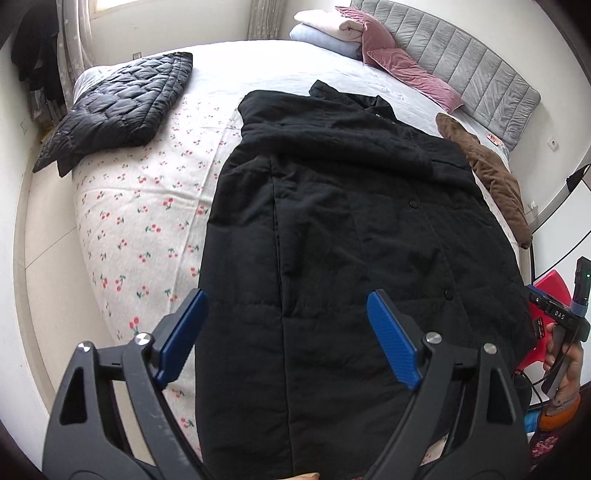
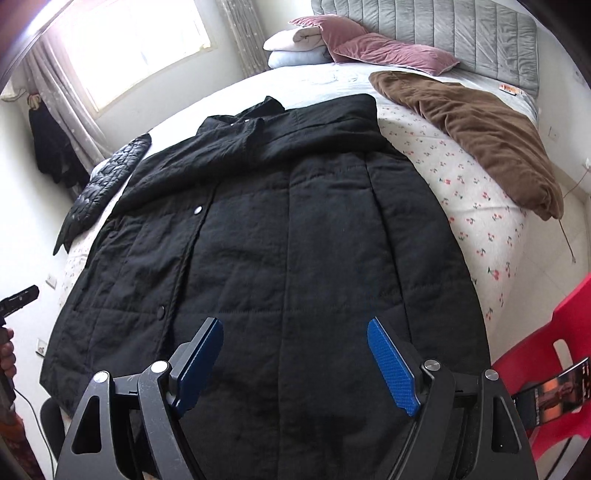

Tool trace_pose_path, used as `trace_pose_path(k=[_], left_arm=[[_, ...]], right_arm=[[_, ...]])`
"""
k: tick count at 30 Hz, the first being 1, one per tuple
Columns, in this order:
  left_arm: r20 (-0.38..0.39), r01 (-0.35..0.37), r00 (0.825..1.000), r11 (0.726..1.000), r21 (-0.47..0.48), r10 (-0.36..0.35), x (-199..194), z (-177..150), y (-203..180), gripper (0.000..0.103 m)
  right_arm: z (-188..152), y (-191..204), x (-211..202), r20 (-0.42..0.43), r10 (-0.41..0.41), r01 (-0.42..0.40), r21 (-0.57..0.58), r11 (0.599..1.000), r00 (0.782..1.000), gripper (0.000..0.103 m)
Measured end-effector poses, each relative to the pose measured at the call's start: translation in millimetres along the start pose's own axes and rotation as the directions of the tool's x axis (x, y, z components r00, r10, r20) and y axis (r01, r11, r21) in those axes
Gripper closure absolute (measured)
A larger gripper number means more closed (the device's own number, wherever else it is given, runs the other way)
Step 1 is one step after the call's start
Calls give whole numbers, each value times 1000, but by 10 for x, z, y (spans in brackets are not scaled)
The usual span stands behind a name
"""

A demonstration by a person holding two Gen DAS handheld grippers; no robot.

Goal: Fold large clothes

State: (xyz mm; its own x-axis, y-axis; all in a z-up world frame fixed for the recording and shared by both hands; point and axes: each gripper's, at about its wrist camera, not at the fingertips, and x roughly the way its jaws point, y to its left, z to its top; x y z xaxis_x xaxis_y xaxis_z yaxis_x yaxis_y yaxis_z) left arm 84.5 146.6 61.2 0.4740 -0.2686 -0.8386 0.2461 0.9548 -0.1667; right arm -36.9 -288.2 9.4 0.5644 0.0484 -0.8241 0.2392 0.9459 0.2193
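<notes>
Coat: long black quilted coat (image 1: 354,236) laid flat, front up, down the middle of the bed, collar toward the headboard, hem at the near edge; both sleeves folded in across the chest; snap buttons along the front placket
Bed: cherry-print sheet (image 1: 140,221) over the near half, plain pale sheet beyond
Left gripper (image 1: 286,336): released, blue pads spread wide above the hem end of the coat, nothing between them, not touching the cloth
Right gripper (image 2: 295,354): released, blue pads spread wide above the lower coat, nothing between them, clear of the fabric
Dark quilted jacket (image 1: 118,107): folded, lying at the window-side edge of the bed, apart from the coat
Brown garment (image 2: 476,136): stretched along the opposite side of the bed, just beside the coat's shoulder
Pink pillows (image 2: 391,51): two, leaning against the grey padded headboard (image 2: 443,29)
Folded bedding (image 1: 325,29): white piece stacked on a pale blue one, beside the pillows at the head of the bed
Red plastic chair (image 2: 565,350): off the near corner of the bed, a phone (image 2: 554,395) with lit screen clamped in front of it
Window (image 2: 140,48): bright, patterned curtains on both sides
Dark clothes (image 2: 51,147): hanging on the wall beside the window
</notes>
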Motion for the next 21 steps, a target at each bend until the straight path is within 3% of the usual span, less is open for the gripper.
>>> trace_pose_path(k=[8, 15, 17, 21], left_arm=[[-104, -12, 995, 999, -53, 6, 225, -439, 64, 14], [-146, -61, 987, 995, 76, 71, 481, -665, -46, 13], [-140, -57, 988, 994, 97, 70, 507, -698, -58, 2], [-123, -59, 989, 987, 148, 77, 547, -776, -94, 1]], right_arm=[[-337, -200, 34, -55, -17, 18, 28, 999, 998, 21], [-429, -351, 45, -75, -10, 12, 23, 1000, 997, 21], [-436, -363, 30, -76, -4, 6, 19, 1000, 997, 21], [-446, -336, -2, -72, -26, 25, -6, 1000, 997, 21]])
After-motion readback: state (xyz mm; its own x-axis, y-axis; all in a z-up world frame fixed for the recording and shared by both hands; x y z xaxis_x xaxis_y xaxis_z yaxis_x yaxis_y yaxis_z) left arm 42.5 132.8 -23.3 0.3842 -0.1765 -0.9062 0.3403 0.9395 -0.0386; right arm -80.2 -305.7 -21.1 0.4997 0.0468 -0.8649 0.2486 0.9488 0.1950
